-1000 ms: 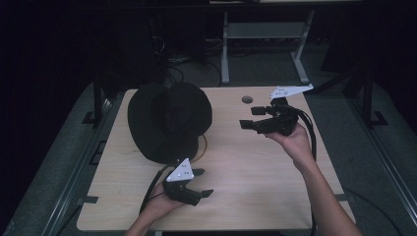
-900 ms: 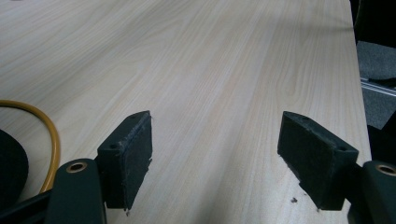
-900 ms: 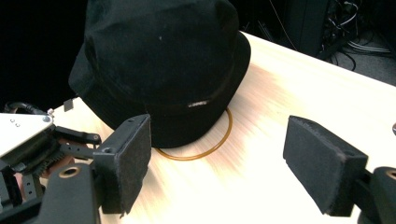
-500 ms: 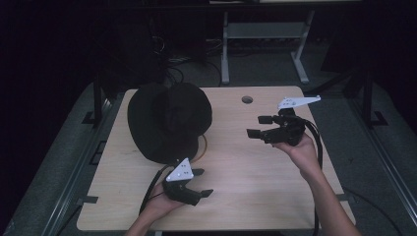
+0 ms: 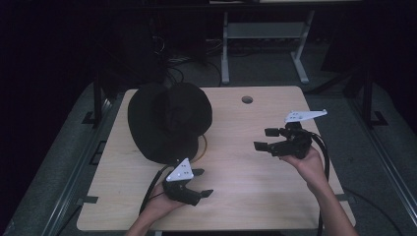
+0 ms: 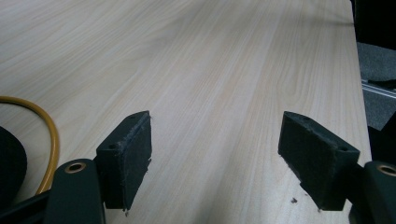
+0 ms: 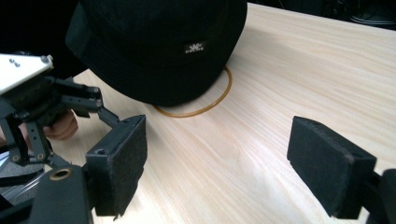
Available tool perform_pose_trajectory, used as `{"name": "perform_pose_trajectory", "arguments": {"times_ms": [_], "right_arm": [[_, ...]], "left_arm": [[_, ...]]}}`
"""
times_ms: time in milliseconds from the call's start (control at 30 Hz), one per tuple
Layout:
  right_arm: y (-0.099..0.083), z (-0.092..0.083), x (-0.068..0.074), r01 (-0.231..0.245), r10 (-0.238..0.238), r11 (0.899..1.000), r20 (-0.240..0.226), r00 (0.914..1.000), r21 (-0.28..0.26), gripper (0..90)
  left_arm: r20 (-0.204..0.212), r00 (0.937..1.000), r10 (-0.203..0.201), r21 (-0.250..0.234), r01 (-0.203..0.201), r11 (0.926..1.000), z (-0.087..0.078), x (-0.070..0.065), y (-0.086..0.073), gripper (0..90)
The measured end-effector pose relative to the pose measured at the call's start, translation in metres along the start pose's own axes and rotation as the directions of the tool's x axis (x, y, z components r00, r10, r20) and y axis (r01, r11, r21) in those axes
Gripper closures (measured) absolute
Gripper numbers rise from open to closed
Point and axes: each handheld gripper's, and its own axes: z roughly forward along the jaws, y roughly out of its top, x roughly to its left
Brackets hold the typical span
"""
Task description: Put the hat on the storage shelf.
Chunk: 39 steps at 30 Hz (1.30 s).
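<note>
My left claw (image 5: 202,183) sits low over the near edge of the bench (image 5: 246,196) with its jaws spread apart and nothing between them, just in front of the black hat (image 5: 169,120). The hat lies on the far left part of the bench, with a thin yellow ring (image 7: 212,103) peeking out from under its near rim. My right claw (image 5: 262,139) hangs above the right side of the bench, well apart from the hat, its jaws also wide and empty, pointing left toward it.
</note>
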Motion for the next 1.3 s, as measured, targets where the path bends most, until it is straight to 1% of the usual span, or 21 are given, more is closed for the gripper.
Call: {"name": "perform_pose_trajectory", "arguments": {"times_ms": [200,367,433,800,933,1033,1067,1167,1300], "right_arm": [[-0.013,-0.005,-0.001,-0.016,0.016,1.0,0.004,0.9999,0.004,18.6],[-0.023,-0.008,-0.004,-0.026,0.026,1.0,0.014,0.9996,0.006,17.0],[-0.028,-0.01,-0.004,-0.036,0.035,0.999,0.013,0.9993,0.007,16.8],[-0.046,-0.017,-0.005,-0.049,0.049,0.999,0.024,0.9985,0.016,15.8],[-0.052,-0.019,-0.005,-0.047,0.047,0.999,0.029,0.9985,0.019,15.9],[-0.057,-0.023,-0.004,-0.056,0.055,0.998,0.032,0.998,0.021,15.9],[-0.059,-0.023,-0.004,-0.05,0.049,0.999,0.032,0.9983,0.02,15.9],[-0.064,-0.027,-0.003,-0.057,0.056,0.998,0.034,0.9978,0.025,15.9],[-0.075,-0.032,-0.001,-0.067,0.066,0.998,0.019,0.9976,0.018,15.9]], "left_arm": [[0.001,1.0,-0.007,-0.002,0.007,1.0,0.0,0.0,0.0,25.1],[-0.001,1.0,0.0,0.007,0.0,1.0,0.0,0.001,0.0,24.5],[-0.004,1.0,-0.007,0.007,0.007,0.9999,-0.001,0.0,0.0,24.1],[-0.014,0.9996,-0.022,0.006,0.023,0.9997,-0.001,0.001,0.0,20.6],[-0.016,0.9996,-0.024,0.007,0.024,0.9997,-0.001,0.001,0.0,20.2],[-0.016,0.9996,-0.025,0.007,0.025,0.9997,-0.001,0.001,0.0,20.1],[-0.016,0.9996,-0.024,0.006,0.024,0.9997,-0.001,0.001,0.0,20.1],[-0.015,0.9996,-0.025,0.006,0.025,0.9997,-0.001,0.001,0.0,20.1],[-0.012,0.9996,-0.026,0.008,0.026,0.9996,0.0,0.001,0.0,20.1]]}}
